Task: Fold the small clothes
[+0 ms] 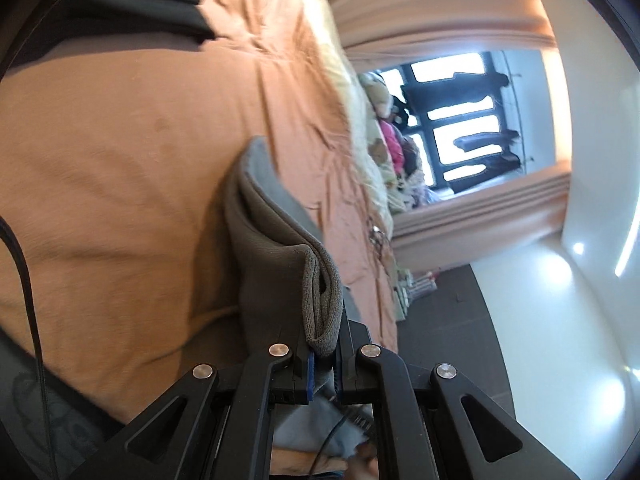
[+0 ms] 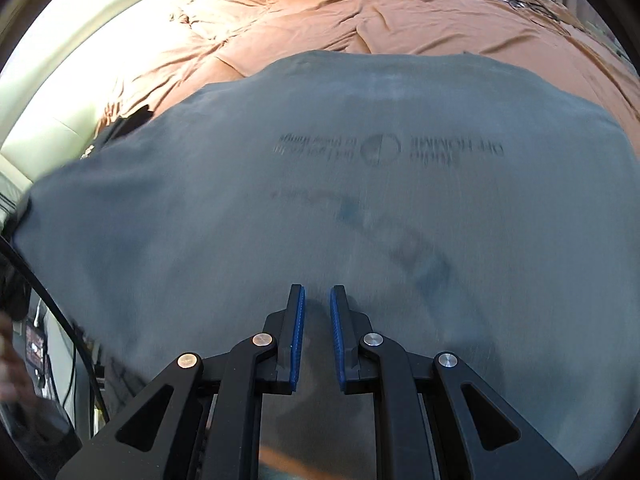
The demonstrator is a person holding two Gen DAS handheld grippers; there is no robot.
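Clearly the left tool point(image 1: 324, 354) is pinching a thick folded edge of the grey T-shirt point(image 1: 276, 248), its blue-lined fingers pressed tight against the bunched hem so that several layers of cloth stand up between them. From that grip the fabric runs away along the orange bedspread point(image 1: 120, 140), which fills most of the left wrist view; a dark garment point(image 1: 120, 4) lies at the far corner of the bed, and a window point(image 1: 460, 120) framed by peach curtains point(image 1: 440, 8) shows beyond, with a heap of coloured clothes point(image 1: 396, 148) by it. In the right wrist view the grey T-shirt point(image 2: 320, 200) lies spread flat across the orange bedspread point(image 2: 360, 20), its faint printed lettering point(image 2: 384, 148) near the middle and reading reversed. The right tool point(image 2: 318, 292) points down at the cloth near its close edge, its fingers point(image 2: 298, 320) narrowly parted with only a small gap between the blue pads; nothing sits between them, and the picture is too blurred to tell whether the tips touch the cloth. A pale padded headboard point(image 2: 60, 100) borders the bed at the left, and a black cable point(image 2: 60, 312) hangs by the lower left edge.
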